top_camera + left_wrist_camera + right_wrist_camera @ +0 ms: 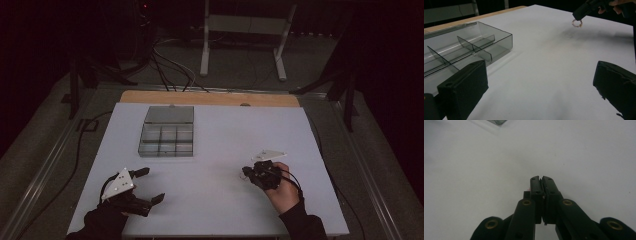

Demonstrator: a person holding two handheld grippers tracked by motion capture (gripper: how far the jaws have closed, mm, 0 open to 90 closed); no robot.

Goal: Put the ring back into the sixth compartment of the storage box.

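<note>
A small pinkish ring (577, 23) hangs from the tips of my right gripper (581, 14), just above the white table. That gripper (248, 173) sits right of the table's middle, held by a hand, with its jaws pressed together (541, 178); a speck of pink shows beside the left jaw. My left gripper (151, 185) rests near the front left corner with its jaws wide apart (539, 75) and nothing between them. A clear plastic box (167, 132) with several compartments and its lid laid back stands at the back left, empty as far as I can tell.
The white table top (225, 210) ends close to both hands at the front. The box's near corner (510, 37) lies ahead and left of the left gripper. Cables and a metal stand (240, 30) lie on the dark floor beyond the table.
</note>
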